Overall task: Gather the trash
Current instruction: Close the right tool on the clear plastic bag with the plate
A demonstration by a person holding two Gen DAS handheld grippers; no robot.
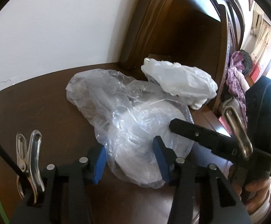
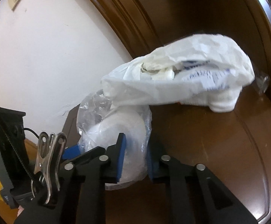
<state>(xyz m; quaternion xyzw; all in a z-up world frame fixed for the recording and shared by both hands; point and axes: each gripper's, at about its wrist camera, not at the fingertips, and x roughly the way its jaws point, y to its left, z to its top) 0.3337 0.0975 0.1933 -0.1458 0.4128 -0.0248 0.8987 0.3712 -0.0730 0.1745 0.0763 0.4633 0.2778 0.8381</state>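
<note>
Where dark wood gleams, crinkled clear plastic bag [image 1: 128, 123], glossy.

Each gripper, left gripper [image 1: 131, 160] and right gripper [image 2: 135, 158], has a matte black frame with two black fingers [image 1: 75, 179] faced with blue pads [image 1: 100, 162]. Round silver pins [image 1: 179, 160] mark the linkage joints. A metal spring clip [image 1: 31, 158] secures a black cable [image 1: 2, 155].
</note>
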